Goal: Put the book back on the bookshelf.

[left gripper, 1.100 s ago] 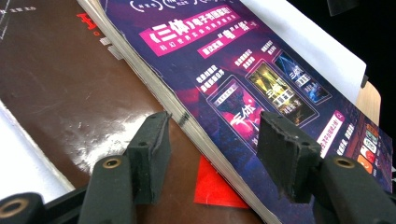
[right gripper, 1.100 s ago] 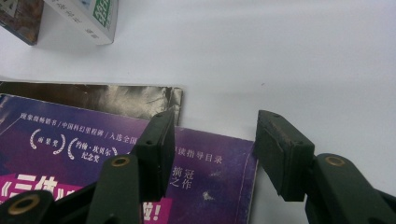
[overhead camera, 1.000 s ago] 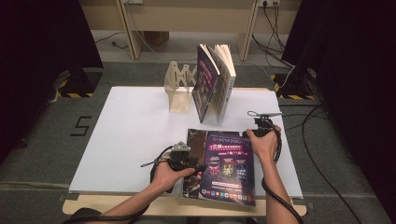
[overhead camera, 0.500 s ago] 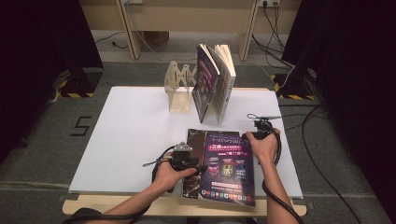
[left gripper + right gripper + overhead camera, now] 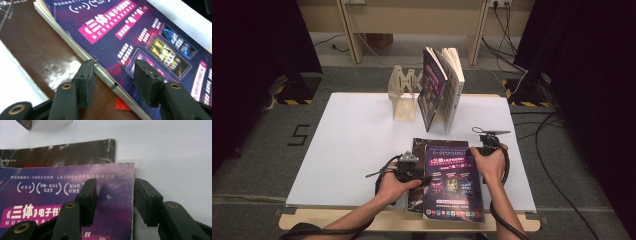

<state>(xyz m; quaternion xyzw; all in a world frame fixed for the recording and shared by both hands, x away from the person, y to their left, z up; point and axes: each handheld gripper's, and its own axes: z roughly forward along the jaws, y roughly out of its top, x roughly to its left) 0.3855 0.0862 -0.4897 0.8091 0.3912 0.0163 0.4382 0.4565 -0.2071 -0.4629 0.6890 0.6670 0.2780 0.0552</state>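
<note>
Here my left gripper (image 5: 113, 82) straddles the left edge of the purple book (image 5: 453, 180), its jaws partly apart and just closing in, one over the cover, one on the dark book (image 5: 418, 150) underneath. My right gripper (image 5: 115, 200) spans the purple book's right edge near the far corner, jaws also narrowing, not yet pressing. Both books lie flat at the near edge of the white table (image 5: 352, 140).
</note>
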